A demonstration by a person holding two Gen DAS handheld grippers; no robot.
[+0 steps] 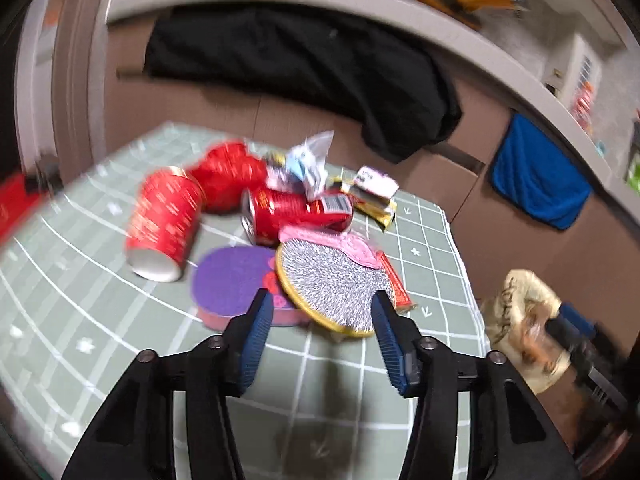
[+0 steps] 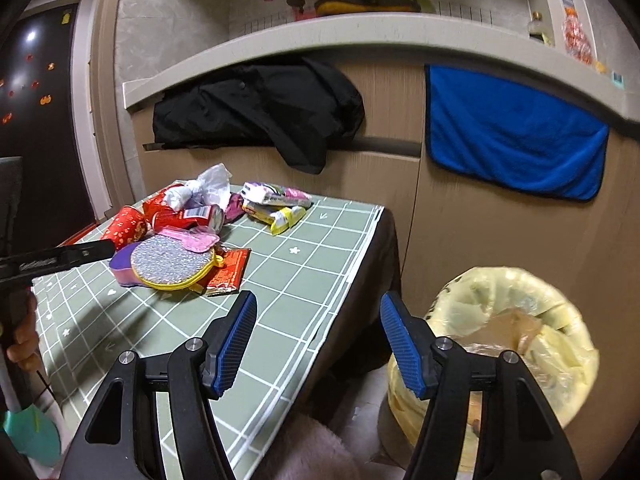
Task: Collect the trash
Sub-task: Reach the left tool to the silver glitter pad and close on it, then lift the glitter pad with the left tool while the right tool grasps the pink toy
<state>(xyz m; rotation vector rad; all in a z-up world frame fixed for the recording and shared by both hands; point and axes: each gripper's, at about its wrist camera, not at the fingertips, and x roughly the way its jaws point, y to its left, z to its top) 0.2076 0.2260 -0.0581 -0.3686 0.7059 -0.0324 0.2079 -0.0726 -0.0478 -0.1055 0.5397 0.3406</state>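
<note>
A pile of trash lies on the green checked table [image 1: 120,320]: a red paper cup [image 1: 164,222] on its side, a red can [image 1: 296,214], crumpled wrappers [image 1: 304,164], yellow packets [image 1: 372,196], a round glittery disc [image 1: 332,284] on a purple piece [image 1: 232,276]. My left gripper [image 1: 320,308] is open and empty, its fingertips just short of the disc. My right gripper [image 2: 318,312] is open and empty, past the table's right edge beside a bin lined with a yellow bag [image 2: 512,320]. The pile also shows in the right wrist view [image 2: 180,232].
A black jacket [image 2: 260,108] and a blue towel [image 2: 512,140] hang on the brown cabinet behind the table. A grey counter ledge [image 2: 360,32] runs above. The right gripper appears at the right of the left wrist view [image 1: 576,332], beside the bag.
</note>
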